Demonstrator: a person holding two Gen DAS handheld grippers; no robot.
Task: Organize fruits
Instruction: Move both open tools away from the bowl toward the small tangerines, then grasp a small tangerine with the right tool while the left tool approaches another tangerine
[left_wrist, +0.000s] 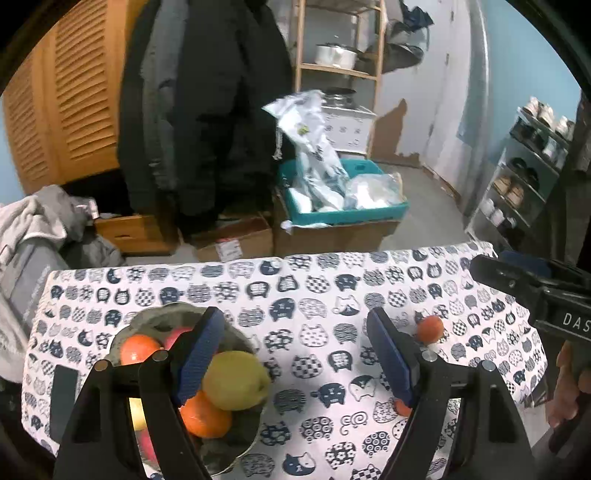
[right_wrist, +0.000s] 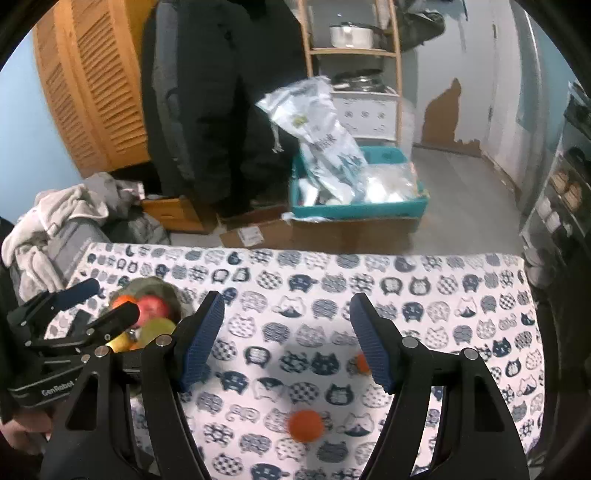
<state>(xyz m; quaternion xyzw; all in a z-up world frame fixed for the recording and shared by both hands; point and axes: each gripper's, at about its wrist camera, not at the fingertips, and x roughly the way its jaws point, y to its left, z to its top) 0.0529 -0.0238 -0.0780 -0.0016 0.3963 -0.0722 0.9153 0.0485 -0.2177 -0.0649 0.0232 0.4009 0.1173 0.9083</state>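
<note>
A grey bowl (left_wrist: 236, 435) at the table's left holds two oranges (left_wrist: 138, 349), a yellow lemon (left_wrist: 236, 380) and a red apple (right_wrist: 153, 308). My left gripper (left_wrist: 295, 354) hangs open just right of the bowl, its left finger over the rim, nothing between its pads. Two small oranges lie loose on the cat-print cloth (left_wrist: 295, 295): one (left_wrist: 430, 328) right of the gripper, the other (left_wrist: 402, 408) half hidden by the right finger. My right gripper (right_wrist: 286, 345) is open above the cloth, with one loose orange (right_wrist: 306, 425) below it and the other (right_wrist: 362, 363) behind its right finger.
A dark flat object (left_wrist: 62, 398) lies left of the bowl. Beyond the table's far edge stand a teal crate of plastic bags (left_wrist: 343, 195) on cardboard boxes, hanging dark coats (left_wrist: 207, 110), a grey clothes pile (left_wrist: 40, 229) and a shoe rack (left_wrist: 524, 177).
</note>
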